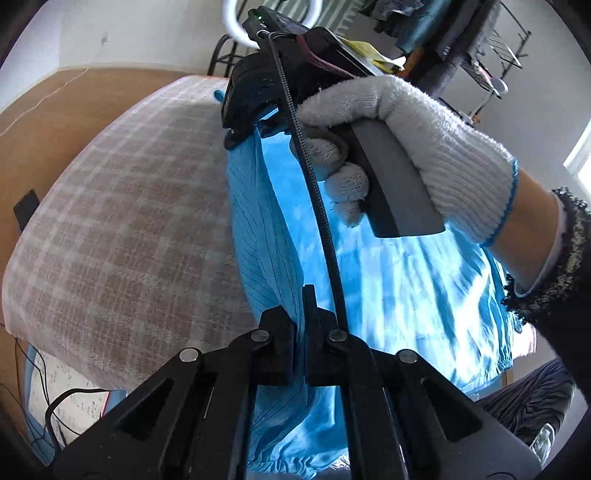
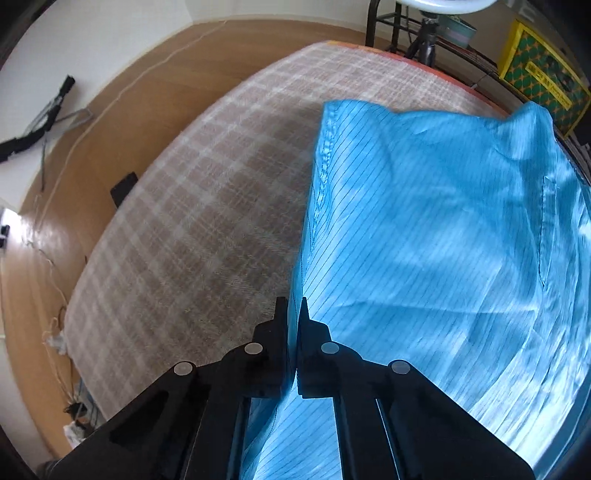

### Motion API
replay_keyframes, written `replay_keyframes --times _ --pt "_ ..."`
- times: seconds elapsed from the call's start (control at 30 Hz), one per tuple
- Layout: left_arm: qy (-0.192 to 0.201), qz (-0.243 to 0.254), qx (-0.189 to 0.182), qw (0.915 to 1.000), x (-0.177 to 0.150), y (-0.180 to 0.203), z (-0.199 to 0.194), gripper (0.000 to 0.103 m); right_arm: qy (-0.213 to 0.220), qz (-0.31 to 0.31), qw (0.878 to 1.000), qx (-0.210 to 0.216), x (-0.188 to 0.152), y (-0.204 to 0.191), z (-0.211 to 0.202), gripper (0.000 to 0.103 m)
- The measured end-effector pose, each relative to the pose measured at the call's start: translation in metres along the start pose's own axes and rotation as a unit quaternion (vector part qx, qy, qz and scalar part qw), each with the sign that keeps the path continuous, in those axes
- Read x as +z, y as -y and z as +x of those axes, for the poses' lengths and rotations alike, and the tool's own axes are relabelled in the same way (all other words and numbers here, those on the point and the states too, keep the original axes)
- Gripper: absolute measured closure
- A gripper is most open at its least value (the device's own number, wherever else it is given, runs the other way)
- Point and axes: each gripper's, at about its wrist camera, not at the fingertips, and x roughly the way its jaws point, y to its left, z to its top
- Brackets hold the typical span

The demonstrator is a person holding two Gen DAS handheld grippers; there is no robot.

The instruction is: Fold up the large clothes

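A large blue garment (image 2: 424,229) with thin dark stripes lies on a table under a beige checked cloth (image 2: 192,221). My right gripper (image 2: 293,314) is shut on the garment's left edge, fabric pinched between its black fingers. In the left wrist view the same blue garment (image 1: 388,288) hangs lifted off the checked cloth (image 1: 122,229). My left gripper (image 1: 301,306) is shut on a fold of it. Farther along that edge, the right gripper (image 1: 242,133) grips the fabric, held by a hand in a white knit glove (image 1: 424,147).
Wooden floor (image 2: 122,99) surrounds the table, with cables and a black tool on the left. A stand, a chair frame (image 2: 384,29) and a yellow box (image 2: 539,70) stand beyond the far edge. Racks with clutter (image 1: 461,33) fill the background. The person's leg and shoe (image 1: 535,417) are at lower right.
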Motion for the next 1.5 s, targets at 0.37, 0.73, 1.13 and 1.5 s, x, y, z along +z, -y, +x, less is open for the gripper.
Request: replay_keyframes --times 0.37,0.73,1.13,1.5 --pt "0.007 0.071 -0.02 0.9973 -0.003 0.059 -0.009 0.103 0.092 0.074 0.989 0.086 -0.03 0.059 -0.067 0.102" --pt "-0.028 0.15 -0.045 0.9872 -0.016 0.133 0.012 0.103 0.149 0.191 0.964 0.114 -0.086 0.161 -0.097 0.103" --pt "-0.085 0.181 -0.063 0.9777 -0.036 0.168 0.029 0.102 0.131 0.232 0.958 0.103 -0.108 0.229 -0.077 0.103" --pt "-0.067 0.114 -0.067 0.989 -0.045 0.107 -0.049 0.102 0.088 0.208 0.972 0.064 -0.12 0.244 -0.075 0.094"
